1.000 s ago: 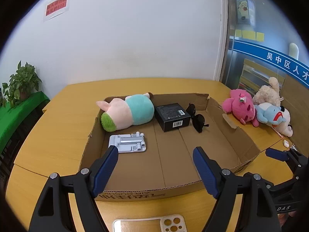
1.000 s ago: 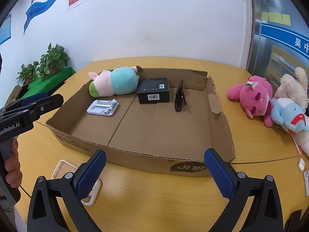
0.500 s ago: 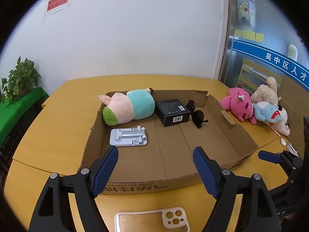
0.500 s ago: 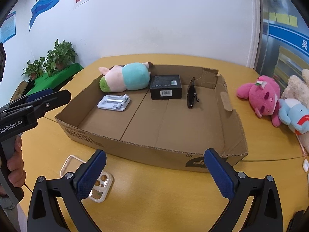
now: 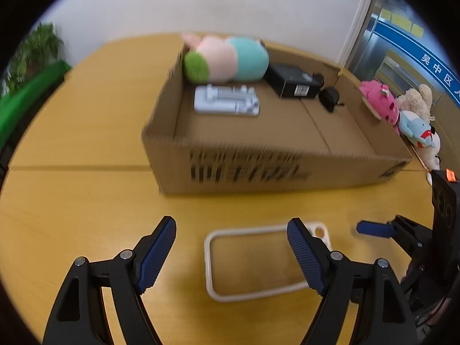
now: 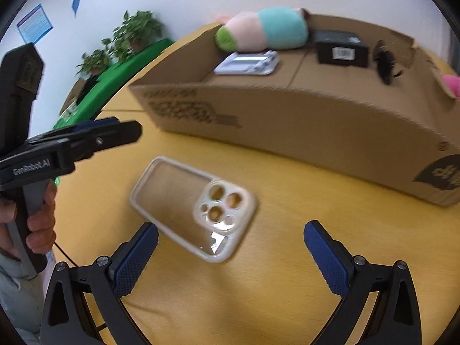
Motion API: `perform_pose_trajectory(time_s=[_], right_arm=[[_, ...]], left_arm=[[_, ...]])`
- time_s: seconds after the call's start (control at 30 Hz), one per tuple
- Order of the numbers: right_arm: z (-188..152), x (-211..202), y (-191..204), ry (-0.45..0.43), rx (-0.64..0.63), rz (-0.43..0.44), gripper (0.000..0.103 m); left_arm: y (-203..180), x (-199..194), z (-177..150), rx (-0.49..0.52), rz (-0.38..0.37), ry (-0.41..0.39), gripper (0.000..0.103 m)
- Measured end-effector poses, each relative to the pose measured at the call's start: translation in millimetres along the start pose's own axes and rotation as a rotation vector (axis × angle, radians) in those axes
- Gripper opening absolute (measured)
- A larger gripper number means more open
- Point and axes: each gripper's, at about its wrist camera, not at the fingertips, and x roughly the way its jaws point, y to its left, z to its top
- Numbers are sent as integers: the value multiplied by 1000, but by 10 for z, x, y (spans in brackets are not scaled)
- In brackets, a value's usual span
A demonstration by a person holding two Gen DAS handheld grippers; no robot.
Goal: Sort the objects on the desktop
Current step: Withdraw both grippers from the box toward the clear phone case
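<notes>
Right wrist view: I see the clear, cream-rimmed phone case (image 6: 193, 207) flat on the wooden table (image 6: 287, 258), at 11 o'clock from my empty, wide-open right hand-held gripper (image 6: 230, 256), its long axis running 10-to-4. The left hand-held gripper (image 5: 231, 254), equally wide, looks about as near.

The left gripper (image 5: 231, 251) is wide open above a clear phone case (image 5: 258, 260) lying flat on the yellow table (image 5: 86, 201). Behind it sits a cardboard box (image 5: 258, 166) holding a plush pig (image 5: 227, 59), a white stand (image 5: 227, 104) and a black box (image 5: 293, 82).
</notes>
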Motion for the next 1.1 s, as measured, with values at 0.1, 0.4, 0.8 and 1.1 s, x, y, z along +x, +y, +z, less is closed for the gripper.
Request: perform_pose_trajectory(time_s=[0.1,0.4,0.8,1.1], right_arm=[[-23,107,47,25,-6,58,103],[-20,209,-27,30,45,195,103],[24,-131,-61,-135,24,207,103],[-76,-131,-298,-98,96,168,103]], left_arm=[[135,147,-130,-47,-93,79,79],[161,381,-249,-66,-269,140,79],[-116,138,-86,-11,-355,40,79],[-51,296,-42,-57,-261,104,79]])
